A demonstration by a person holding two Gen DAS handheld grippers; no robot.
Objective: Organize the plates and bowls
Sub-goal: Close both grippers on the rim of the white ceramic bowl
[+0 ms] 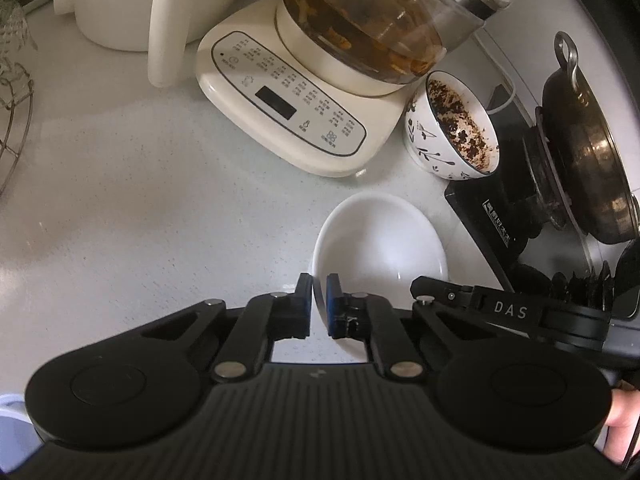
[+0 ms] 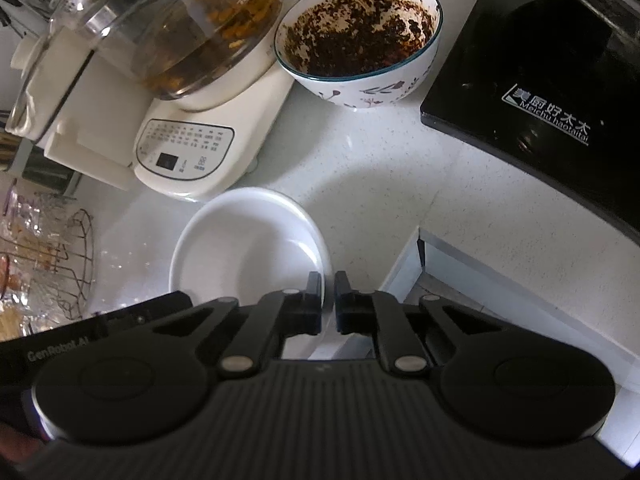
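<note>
- Pinching the white plate (image 1: 380, 236) by its rim, the left gripper (image 1: 319, 286) has its jaws closed on the plate's left edge.
- Clamping the opposite rim, the right gripper (image 2: 328, 286) is likewise closed on it.
- Plate rests on the counter (image 1: 160, 184), just in front of the kettle base (image 1: 288, 108), near the soiled patterned bowl (image 2: 360, 40).

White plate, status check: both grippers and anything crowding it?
Left gripper and right gripper each shut on white plate rim, opposite sides. Plate on counter. Dirty patterned bowl and kettle base close behind.
</note>
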